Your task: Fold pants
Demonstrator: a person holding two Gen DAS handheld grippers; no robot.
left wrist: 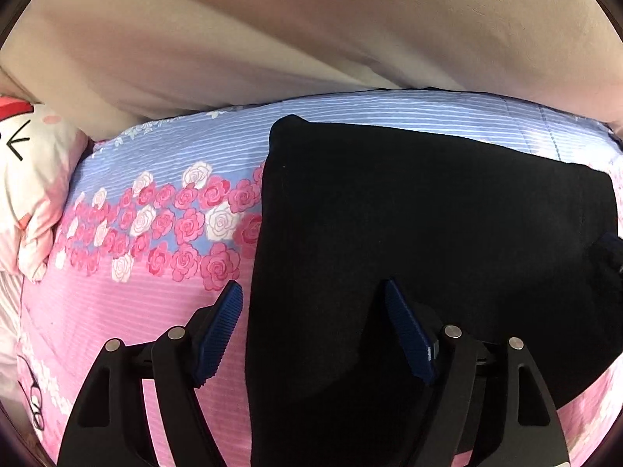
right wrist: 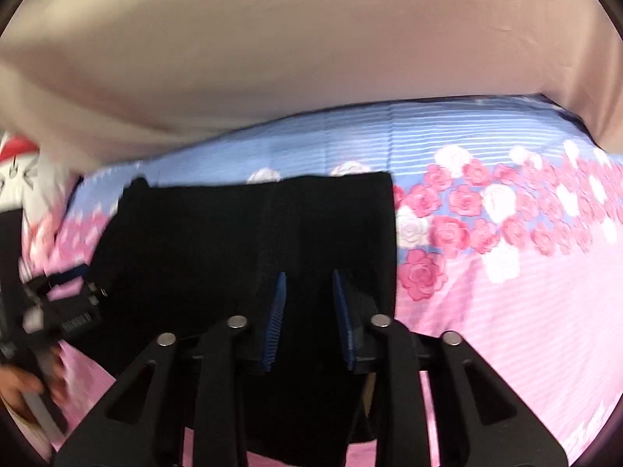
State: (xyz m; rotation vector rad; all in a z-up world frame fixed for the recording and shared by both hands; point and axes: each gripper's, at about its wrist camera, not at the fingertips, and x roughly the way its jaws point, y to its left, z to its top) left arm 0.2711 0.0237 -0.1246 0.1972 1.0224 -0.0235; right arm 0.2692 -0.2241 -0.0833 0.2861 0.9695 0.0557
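The left gripper (left wrist: pixel 313 295) stands wide open over the near left edge of the black pants (left wrist: pixel 428 233): its left blue pad sits above the pink bedspread (left wrist: pixel 117 311), its right pad above the dark cloth, and nothing is caught between them. The right gripper (right wrist: pixel 309 284) has its two blue pads a narrow gap apart, low over the near middle of the pants (right wrist: pixel 241 241); dark fabric fills the space between the pads, but whether they pinch any of it cannot be told, the more so as that view is blurred. The pants lie folded into a flat dark block on the bedspread (right wrist: pixel 506 311), across its band of pink and white roses and reaching toward its blue striped part. A beige sheet (left wrist: pixel 272 39) rises behind the bed, and a white and pink cartoon pillow (left wrist: pixel 35 179) sits at the far left. From the right wrist, the left gripper (right wrist: pixel 74 272) shows at the left edge by the pants, a hand (right wrist: pixel 23 385) below it.
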